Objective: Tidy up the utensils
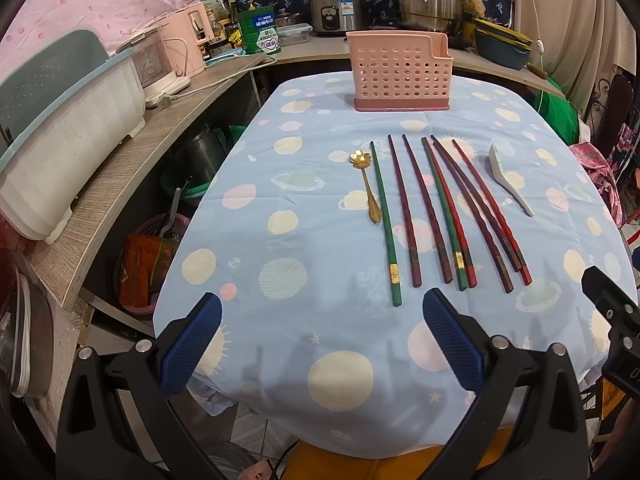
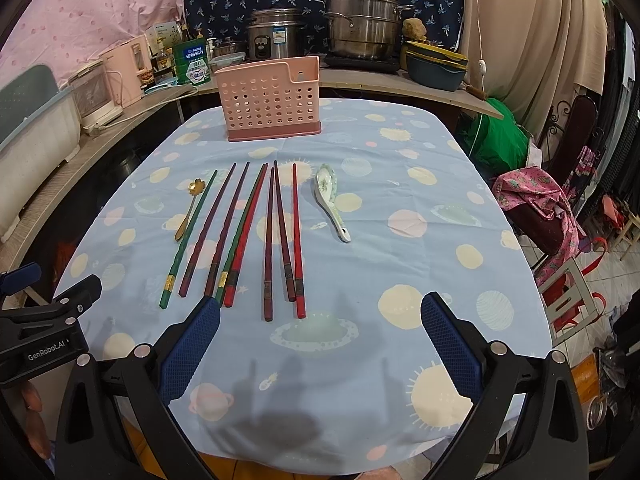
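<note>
A pink perforated utensil holder (image 1: 399,73) (image 2: 272,101) stands at the far end of the table. In front of it lie several chopsticks (image 1: 436,212) (image 2: 240,232) in green, dark red and bright red, laid side by side. A small gold spoon (image 1: 366,184) (image 2: 190,208) lies left of them and a white ceramic spoon (image 1: 508,178) (image 2: 332,200) lies to their right. My left gripper (image 1: 322,308) hovers open over the near table edge, short of the chopstick ends. My right gripper (image 2: 320,308) is open too, with nothing between its fingers.
The table wears a blue planet-print cloth (image 1: 304,208) (image 2: 420,248). A wooden counter (image 1: 132,168) on the left carries a white dish rack (image 1: 68,128) and appliances. Pots (image 2: 360,20) and a rice cooker (image 2: 276,36) stand behind. Chairs and pink cloth (image 2: 540,200) crowd the right side.
</note>
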`<move>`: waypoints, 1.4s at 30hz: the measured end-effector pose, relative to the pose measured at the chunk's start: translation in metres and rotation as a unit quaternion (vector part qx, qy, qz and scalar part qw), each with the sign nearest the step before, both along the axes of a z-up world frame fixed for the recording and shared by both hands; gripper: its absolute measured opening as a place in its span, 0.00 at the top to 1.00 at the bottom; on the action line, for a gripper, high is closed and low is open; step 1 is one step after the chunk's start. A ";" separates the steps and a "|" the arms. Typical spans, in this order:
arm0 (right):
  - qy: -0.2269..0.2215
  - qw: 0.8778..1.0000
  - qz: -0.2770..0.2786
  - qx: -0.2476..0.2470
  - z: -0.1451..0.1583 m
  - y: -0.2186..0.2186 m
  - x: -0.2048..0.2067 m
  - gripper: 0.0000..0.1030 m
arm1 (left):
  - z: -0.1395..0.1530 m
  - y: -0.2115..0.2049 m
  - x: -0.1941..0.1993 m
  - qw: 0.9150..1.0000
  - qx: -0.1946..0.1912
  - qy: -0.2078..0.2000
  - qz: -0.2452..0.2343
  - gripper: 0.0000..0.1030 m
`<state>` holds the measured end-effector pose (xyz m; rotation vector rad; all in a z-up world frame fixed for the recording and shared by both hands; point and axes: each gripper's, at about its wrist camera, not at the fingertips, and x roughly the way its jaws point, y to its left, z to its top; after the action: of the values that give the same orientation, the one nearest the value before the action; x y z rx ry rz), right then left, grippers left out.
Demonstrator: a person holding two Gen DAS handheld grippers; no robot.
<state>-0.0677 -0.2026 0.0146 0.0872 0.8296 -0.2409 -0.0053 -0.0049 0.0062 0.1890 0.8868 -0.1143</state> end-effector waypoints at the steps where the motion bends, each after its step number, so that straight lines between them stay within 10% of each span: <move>1: 0.000 1.000 0.000 0.000 0.001 0.000 0.000 0.06 | 0.000 0.000 0.000 1.000 0.000 0.000 0.000 0.07; 42: -0.001 1.000 -0.001 0.001 0.001 -0.002 -0.001 0.06 | -0.001 -0.007 -0.001 1.000 -0.011 0.007 -0.011 0.07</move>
<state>-0.0685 -0.2042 0.0152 0.0900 0.8282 -0.2409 -0.0065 -0.0121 0.0053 0.1783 0.8969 -0.1464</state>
